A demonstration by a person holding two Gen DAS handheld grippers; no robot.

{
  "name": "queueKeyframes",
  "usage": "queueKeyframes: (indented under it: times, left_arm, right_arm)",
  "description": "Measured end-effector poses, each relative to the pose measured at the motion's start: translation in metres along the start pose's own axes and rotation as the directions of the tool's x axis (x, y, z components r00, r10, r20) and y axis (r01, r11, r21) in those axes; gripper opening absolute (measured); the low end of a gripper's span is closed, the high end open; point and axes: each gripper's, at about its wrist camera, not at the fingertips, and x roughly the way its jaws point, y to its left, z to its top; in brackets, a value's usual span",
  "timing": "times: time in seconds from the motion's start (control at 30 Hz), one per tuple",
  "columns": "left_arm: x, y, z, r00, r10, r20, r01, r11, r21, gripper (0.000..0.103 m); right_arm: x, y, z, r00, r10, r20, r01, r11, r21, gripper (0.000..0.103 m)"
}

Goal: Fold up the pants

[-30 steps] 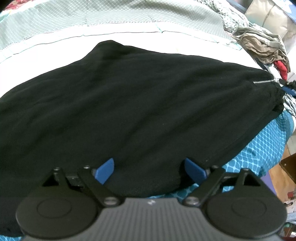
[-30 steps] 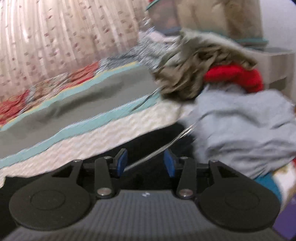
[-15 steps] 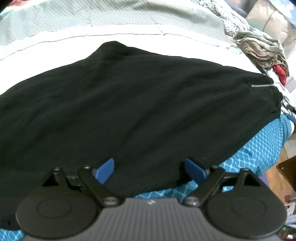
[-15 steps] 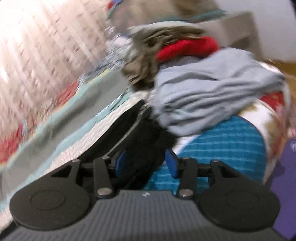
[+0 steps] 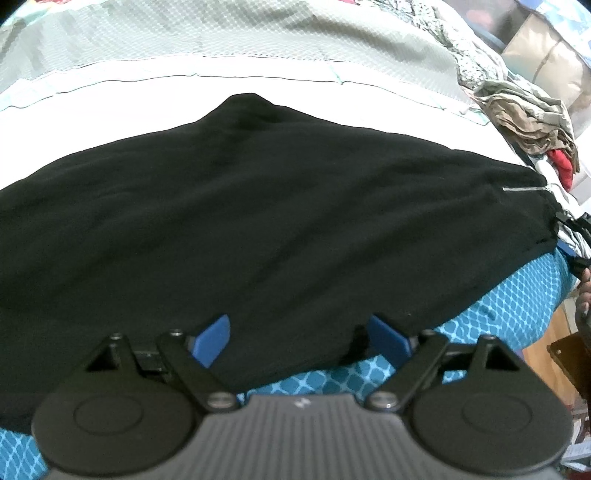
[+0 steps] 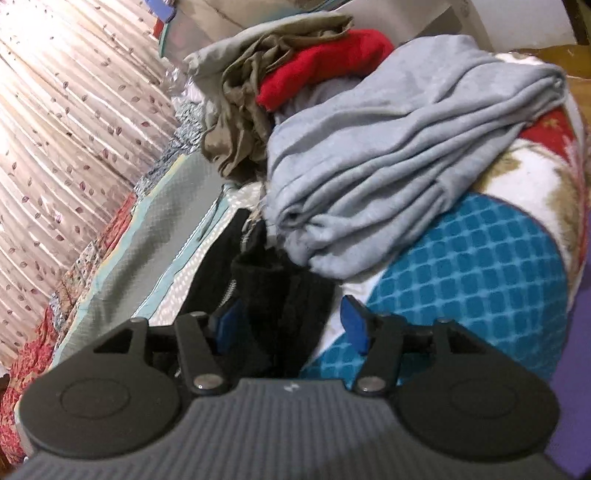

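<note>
- One pair of black pants (image 5: 266, 214) lay spread flat across the bed, covering the centre of the left wrist view from 9 o'clock to 3 o'clock; one silver zipper (image 5: 524, 189) showed near its edge at 3 o'clock.
- One left gripper (image 5: 301, 338) sat at 6 o'clock over the near hem, its two blue pads spread wide apart; the hem lay between them, with neither pad seen pressing on it.
- One blue patterned bedspread (image 5: 517, 306) was exposed beneath the pants from 6 o'clock to 4 o'clock, and one grey-green quilt (image 5: 221, 33) ran across 12 o'clock.
- In the right wrist view, one floral curtain (image 6: 62, 122) filled 9 to 11 o'clock.
- One right gripper (image 6: 291, 321) sat at 6 o'clock; its jaws had just been opening, and the two pads stood apart with a bunched end of the pants (image 6: 280, 306) between them, the left pad at the cloth, the right pad clear of it.
- Three loose garments were piled from 12 to 2 o'clock: one olive (image 6: 251, 110), one red (image 6: 325, 62), one grey (image 6: 399, 158), the grey lying just beside the pants.
</note>
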Motion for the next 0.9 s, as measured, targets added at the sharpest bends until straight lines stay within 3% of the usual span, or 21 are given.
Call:
queueKeyframes:
  times: [0.17, 0.3, 0.33, 0.37, 0.4, 0.57, 0.7, 0.8, 0.9]
  left_arm:
    - [-0.001, 0.003, 0.001, 1.000, 0.001, -0.002, -0.001, 1.000, -0.014, 0.085]
    - [0.000, 0.006, 0.000, 1.000, 0.000, -0.004, -0.001, 1.000, -0.018, 0.085]
    - [-0.001, 0.006, 0.000, 1.000, 0.000, -0.002, 0.000, 1.000, -0.021, 0.084]
    - [-0.001, 0.007, 0.000, 1.000, -0.002, 0.000, 0.002, 1.000, -0.025, 0.083]
    - [-0.002, 0.008, 0.000, 1.000, -0.003, 0.003, 0.003, 1.000, -0.028, 0.083]
    - [-0.006, 0.016, -0.001, 1.000, -0.023, 0.019, 0.024, 0.999, -0.043, 0.076]
    - [-0.015, 0.025, -0.001, 0.996, -0.065, 0.054, 0.069, 0.994, -0.086, 0.071]
    - [-0.023, 0.039, 0.000, 0.989, -0.123, 0.084, 0.135, 0.979, -0.156, 0.071]
    - [-0.027, 0.053, -0.002, 0.981, -0.159, 0.107, 0.179, 0.960, -0.217, 0.071]
  right_arm:
    - [-0.009, 0.013, -0.012, 1.000, -0.013, 0.014, 0.014, 0.993, -0.117, 0.062]
    - [0.004, 0.000, -0.011, 0.999, -0.048, 0.005, 0.049, 0.997, -0.055, 0.060]
    - [0.005, 0.002, -0.009, 0.998, -0.059, 0.003, 0.059, 0.997, -0.055, 0.055]
    - [0.006, 0.006, -0.008, 0.997, -0.079, -0.001, 0.079, 0.995, -0.066, 0.030]
    - [0.006, 0.009, -0.008, 0.996, -0.088, -0.015, 0.087, 0.993, -0.078, 0.017]
    - [-0.022, 0.032, -0.013, 0.999, -0.009, 0.036, 0.013, 0.995, -0.098, 0.012]
    - [-0.044, 0.075, -0.014, 0.991, 0.117, 0.059, -0.104, 0.977, -0.185, 0.012]
    - [-0.055, 0.121, -0.027, 0.974, 0.224, 0.022, -0.206, 0.927, -0.315, 0.012]
    - [-0.057, 0.161, -0.059, 0.954, 0.290, -0.073, -0.293, 0.855, -0.428, 0.012]
